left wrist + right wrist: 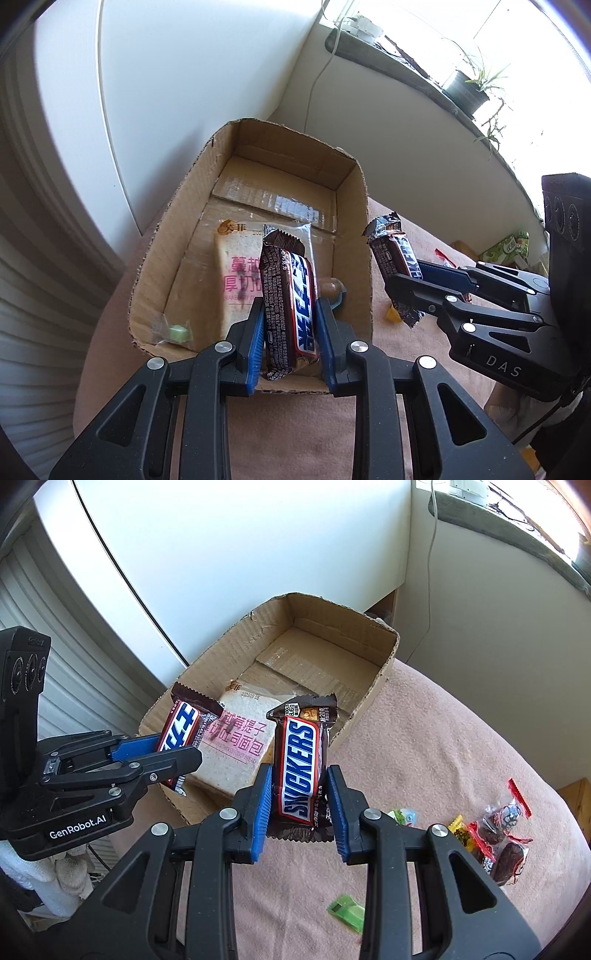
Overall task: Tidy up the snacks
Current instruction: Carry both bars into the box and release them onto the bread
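Between my left gripper's (pixel 289 325) blue fingers (pixel 255 332) I clamp one chocolate bar (pixel 290 295), its long axis running along them, far end pointing out over the cardboard box (pixel 364 236). My right gripper (pixel 300 805) pinches a second bar (pixel 301 768) the same way, short of the box's near corner. Ahead of the fingers, inside the box, I count one bread pack (pixel 236 753) and one green candy (pixel 177 331); a round brown item beyond the left fingers is half hidden. Loose snack packets (pixel 495 834) lie right of my right fingers on the pink table (pixel 424 746), partly blurred.
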A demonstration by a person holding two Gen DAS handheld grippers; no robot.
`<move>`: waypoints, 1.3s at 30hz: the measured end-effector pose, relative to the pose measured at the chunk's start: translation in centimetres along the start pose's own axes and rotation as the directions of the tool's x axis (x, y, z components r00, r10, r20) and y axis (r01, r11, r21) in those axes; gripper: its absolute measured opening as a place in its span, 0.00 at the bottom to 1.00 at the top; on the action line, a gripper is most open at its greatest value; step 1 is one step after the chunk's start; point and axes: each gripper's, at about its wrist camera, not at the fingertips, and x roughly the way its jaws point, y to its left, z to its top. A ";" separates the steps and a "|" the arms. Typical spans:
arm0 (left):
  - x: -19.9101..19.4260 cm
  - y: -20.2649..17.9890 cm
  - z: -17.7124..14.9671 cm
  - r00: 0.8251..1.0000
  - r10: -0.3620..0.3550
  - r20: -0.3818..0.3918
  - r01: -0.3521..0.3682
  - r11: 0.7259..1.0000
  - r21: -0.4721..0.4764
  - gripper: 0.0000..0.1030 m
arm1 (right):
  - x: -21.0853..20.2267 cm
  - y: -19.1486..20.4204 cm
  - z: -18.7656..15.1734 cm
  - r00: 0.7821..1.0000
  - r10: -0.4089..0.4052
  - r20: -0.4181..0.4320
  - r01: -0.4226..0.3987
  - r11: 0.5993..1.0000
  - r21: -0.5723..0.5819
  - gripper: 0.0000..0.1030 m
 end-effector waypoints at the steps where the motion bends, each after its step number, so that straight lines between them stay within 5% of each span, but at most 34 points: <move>1: -0.1 0.3 -0.1 1.000 0.004 0.000 -0.004 1.000 -0.003 0.24 | 0.3 0.2 0.2 1.000 0.001 -0.004 -0.001 1.000 -0.002 0.30; 17: 0.2 2.1 0.9 1.000 0.028 0.012 -0.027 0.999 -0.036 0.24 | 3.3 1.1 2.0 0.999 -0.003 -0.043 0.003 1.000 0.000 0.30; 21: 0.2 2.0 1.2 0.999 0.039 0.013 -0.039 0.999 -0.037 0.32 | 3.4 1.0 2.3 0.999 -0.018 -0.032 0.018 1.000 -0.005 0.30; 22: 0.1 2.1 1.2 0.999 0.044 0.017 -0.043 0.998 -0.036 0.33 | 3.3 1.0 2.4 0.999 -0.020 -0.031 0.020 1.000 -0.001 0.31; 26: 0.0 2.2 1.3 0.999 0.048 0.020 -0.047 0.998 -0.041 0.33 | 2.6 0.4 2.6 0.999 -0.032 -0.006 0.032 0.999 0.018 0.60; 39: -0.8 0.0 0.6 0.999 0.036 0.026 -0.036 0.999 0.008 0.33 | -0.7 -2.7 1.0 0.999 -0.049 0.018 0.048 0.997 0.065 0.62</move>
